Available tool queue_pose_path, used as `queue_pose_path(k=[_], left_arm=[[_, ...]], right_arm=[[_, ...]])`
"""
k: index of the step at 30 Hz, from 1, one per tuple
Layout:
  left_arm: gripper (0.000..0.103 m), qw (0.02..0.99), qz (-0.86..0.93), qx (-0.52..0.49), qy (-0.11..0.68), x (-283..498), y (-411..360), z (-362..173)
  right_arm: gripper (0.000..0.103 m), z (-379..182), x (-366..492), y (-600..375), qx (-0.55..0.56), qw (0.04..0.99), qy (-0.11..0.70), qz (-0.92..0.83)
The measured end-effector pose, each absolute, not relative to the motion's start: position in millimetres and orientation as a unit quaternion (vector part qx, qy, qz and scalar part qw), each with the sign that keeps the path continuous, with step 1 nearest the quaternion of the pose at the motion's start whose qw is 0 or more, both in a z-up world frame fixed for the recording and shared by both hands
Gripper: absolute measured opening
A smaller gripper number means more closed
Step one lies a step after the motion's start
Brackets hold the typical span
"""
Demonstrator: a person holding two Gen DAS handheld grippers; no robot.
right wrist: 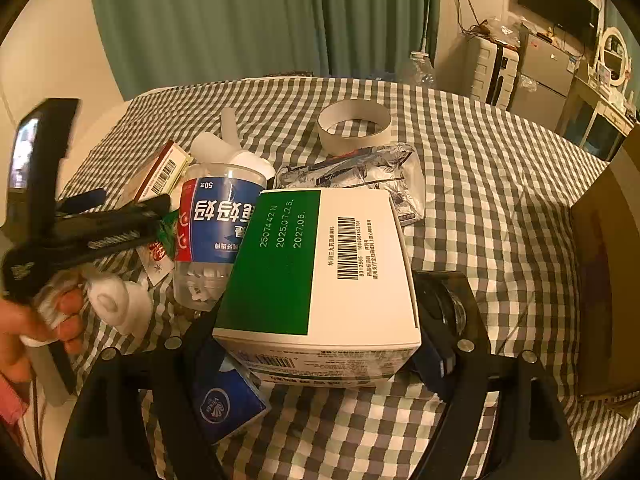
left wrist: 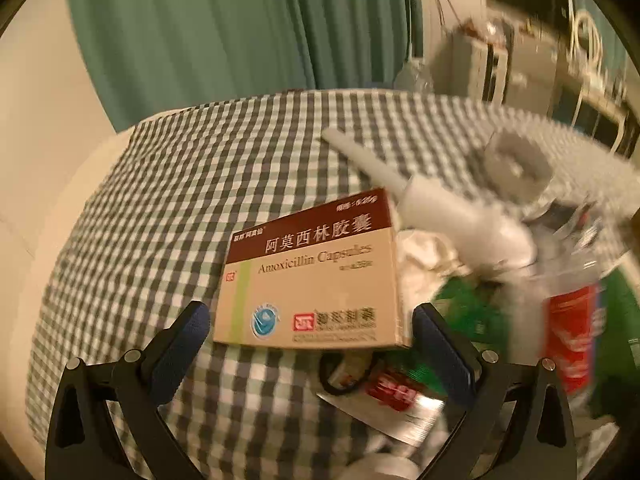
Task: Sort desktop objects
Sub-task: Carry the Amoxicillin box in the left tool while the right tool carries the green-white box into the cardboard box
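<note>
Checked grey-and-white cloth [right wrist: 460, 168] covers the bench under all your clutter. Your right hand-held gripper [right wrist: 320, 344] is clamped on a green-and-white box [right wrist: 320, 264], one finger at each side of its near end, and the box tilts up over the pile. Under its near left corner lies a blue packet [right wrist: 224, 404]. Just left of the box a clear bottle with a blue and red label [right wrist: 212, 232] lies on its side, touching it. Beyond the box sits a crumpled patterned pouch [right wrist: 360, 172], and farther off a roll of tape [right wrist: 354, 124] stands apart on the cloth. At the right edge you can see the wall of a cardboard carton [right wrist: 604, 280].

Your left hand-held gripper [left wrist: 310, 344] has its fingers apart, one on each side of the near end of the amoxicillin box [left wrist: 312, 276]. Whether the pads touch the box you cannot tell. That box lies flat, label up, on the left of the pile, with bare checked cloth to its left. To its right the view is blurred: a white nozzle-shaped piece [left wrist: 420, 192] and the same clear bottle [left wrist: 568, 320] show, with little more to make out. From the right wrist camera, your left hand [right wrist: 24, 320] holds that gripper at the far left of the view.
</note>
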State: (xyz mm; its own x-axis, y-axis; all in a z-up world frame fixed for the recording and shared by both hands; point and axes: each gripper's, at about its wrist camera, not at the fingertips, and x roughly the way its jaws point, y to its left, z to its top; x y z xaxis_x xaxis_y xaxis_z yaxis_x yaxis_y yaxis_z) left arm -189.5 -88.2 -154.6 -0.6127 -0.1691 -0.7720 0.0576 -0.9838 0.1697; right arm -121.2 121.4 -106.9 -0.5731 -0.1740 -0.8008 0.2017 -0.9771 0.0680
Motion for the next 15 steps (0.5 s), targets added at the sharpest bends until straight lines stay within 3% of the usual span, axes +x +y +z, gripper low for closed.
queue_pose_path(k=[5,15], left_arm=[[0.103,0.076,-0.897,0.436,-0.025,-191,-111,-152],[0.103,0.159,-0.913,0.374,-0.031,-185,-152,-126]], right_arm=[[0.08,-108,-120,126,0.452,0.108,0.008,-0.885],[0.08,-111,-120,128,0.462,0.105,0.005,-0.88]])
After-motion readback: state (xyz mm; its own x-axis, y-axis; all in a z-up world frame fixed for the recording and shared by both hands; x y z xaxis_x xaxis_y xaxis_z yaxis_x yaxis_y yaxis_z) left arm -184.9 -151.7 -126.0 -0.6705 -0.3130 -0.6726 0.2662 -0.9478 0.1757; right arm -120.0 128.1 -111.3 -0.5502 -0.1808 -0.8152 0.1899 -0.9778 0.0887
